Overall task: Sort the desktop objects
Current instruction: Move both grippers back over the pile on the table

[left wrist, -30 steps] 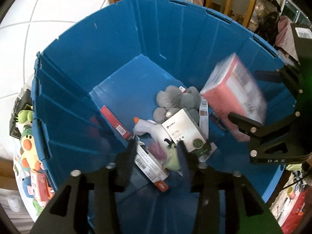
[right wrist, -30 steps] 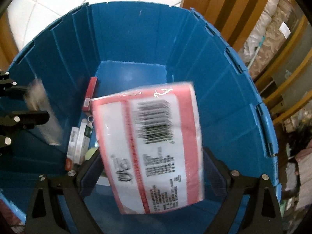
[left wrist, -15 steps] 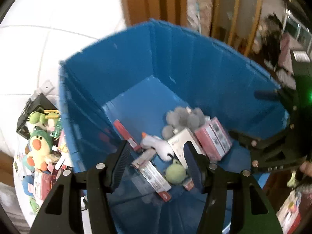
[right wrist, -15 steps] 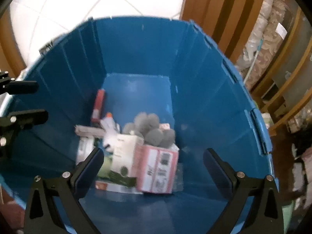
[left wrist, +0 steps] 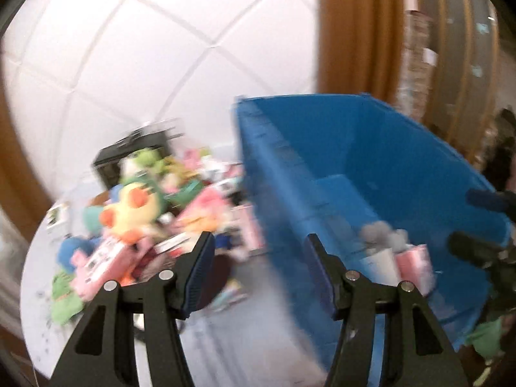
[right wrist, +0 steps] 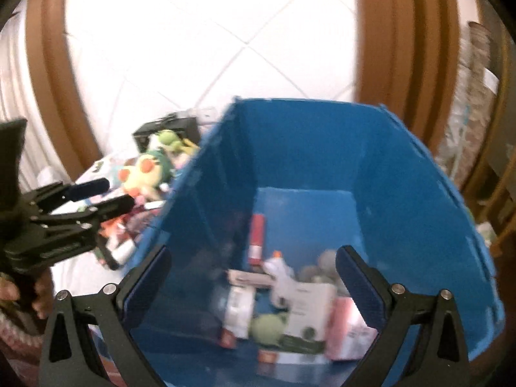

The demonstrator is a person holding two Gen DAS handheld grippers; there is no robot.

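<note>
A blue bin stands at the right of a white table; it also shows in the right wrist view. In it lie a pink box, a white box, a grey plush and a green ball. A pile of plush toys and pink boxes lies left of the bin, with a yellow duck plush. My left gripper is open and empty above the bin's left wall. My right gripper is open and empty over the bin.
A black box stands behind the pile. The white table has its edge at the lower left. Wooden posts and a tiled floor lie beyond. The left gripper shows at the left of the right wrist view.
The pink box left my right gripper and dropped into the bin. Both grippers rose and pulled back; the left one swung left toward the pile.
</note>
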